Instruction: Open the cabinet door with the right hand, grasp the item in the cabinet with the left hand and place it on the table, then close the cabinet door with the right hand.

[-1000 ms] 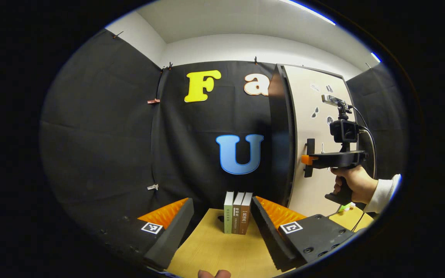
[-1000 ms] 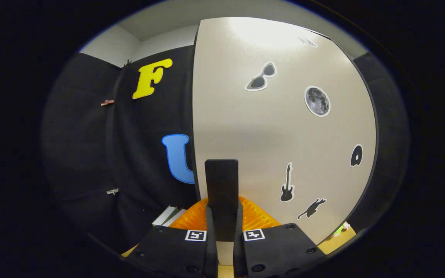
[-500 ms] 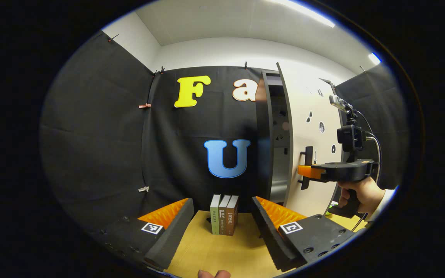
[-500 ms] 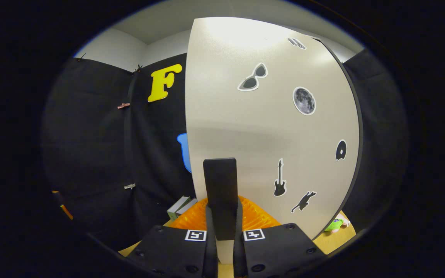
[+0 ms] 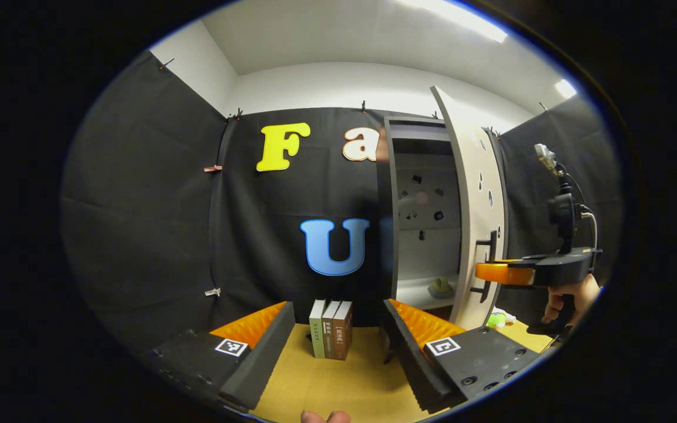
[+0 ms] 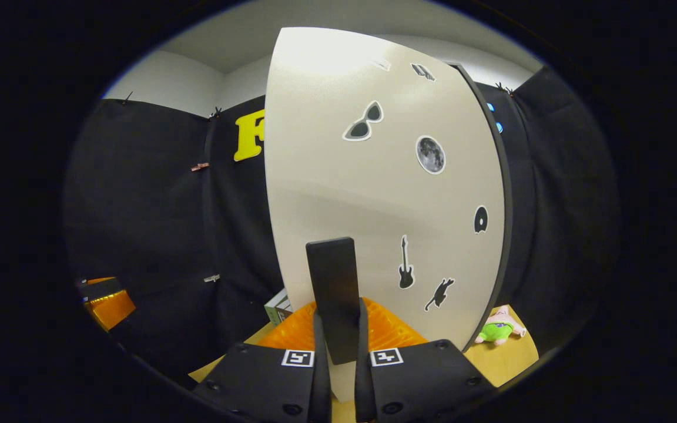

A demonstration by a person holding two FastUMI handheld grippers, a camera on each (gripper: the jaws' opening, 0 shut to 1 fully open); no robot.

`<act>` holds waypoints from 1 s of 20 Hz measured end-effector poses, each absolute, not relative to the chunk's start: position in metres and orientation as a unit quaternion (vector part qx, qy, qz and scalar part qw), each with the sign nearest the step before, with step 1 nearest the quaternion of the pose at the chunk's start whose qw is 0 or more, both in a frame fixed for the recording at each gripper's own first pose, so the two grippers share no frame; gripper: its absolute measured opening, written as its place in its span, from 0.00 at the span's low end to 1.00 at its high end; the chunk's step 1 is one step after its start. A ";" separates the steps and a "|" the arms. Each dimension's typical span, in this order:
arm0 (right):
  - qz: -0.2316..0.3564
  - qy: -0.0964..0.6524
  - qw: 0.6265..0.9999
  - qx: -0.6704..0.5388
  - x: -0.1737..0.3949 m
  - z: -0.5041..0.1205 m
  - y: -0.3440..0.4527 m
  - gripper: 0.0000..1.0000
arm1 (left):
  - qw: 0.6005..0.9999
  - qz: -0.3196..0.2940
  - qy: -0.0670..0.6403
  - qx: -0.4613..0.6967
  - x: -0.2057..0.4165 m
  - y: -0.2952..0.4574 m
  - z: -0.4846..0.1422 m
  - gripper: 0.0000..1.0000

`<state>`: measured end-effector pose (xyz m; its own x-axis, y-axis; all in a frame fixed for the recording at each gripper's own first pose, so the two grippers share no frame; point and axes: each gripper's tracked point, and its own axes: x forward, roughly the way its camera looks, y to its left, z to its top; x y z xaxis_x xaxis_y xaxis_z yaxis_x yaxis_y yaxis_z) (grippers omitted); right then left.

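Right claw [image 6: 339,341] clamps the door handle [image 6: 332,294]; left claw [image 5: 338,329] waits open; the door [image 6: 374,194] should swing wider so the shelf item [image 5: 439,286] is reachable.

The left gripper [image 5: 338,329] has broad black finger bodies with ribbed inner faces, each bearing a square black-and-white marker and round screws. The right gripper [image 6: 338,352] carries the same markers and screws on black plates. Its black pistol-grip body [image 5: 562,267] carries a black camera [image 5: 560,214] on a post, with a dark cable [image 5: 591,220] looping beside it.
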<state>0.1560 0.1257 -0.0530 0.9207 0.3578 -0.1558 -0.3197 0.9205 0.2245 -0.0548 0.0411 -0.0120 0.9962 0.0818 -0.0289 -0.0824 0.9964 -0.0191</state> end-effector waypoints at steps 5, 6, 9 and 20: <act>0.158 0.093 0.979 0.088 0.143 -0.052 0.106 0.19 | 1.000 0.025 0.013 -0.011 -0.054 0.027 -0.010 0.94; 0.155 0.088 0.980 0.084 0.141 -0.051 0.100 0.19 | 1.000 0.022 0.012 -0.011 -0.053 0.023 -0.010 0.94; 0.141 0.083 0.983 0.084 0.136 -0.051 0.087 0.19 | 1.000 0.008 0.013 -0.018 -0.050 0.010 -0.011 0.94; 0.048 0.079 0.994 0.050 0.132 -0.054 0.031 0.18 | 0.999 -0.015 0.002 -0.029 -0.046 -0.017 -0.003 0.94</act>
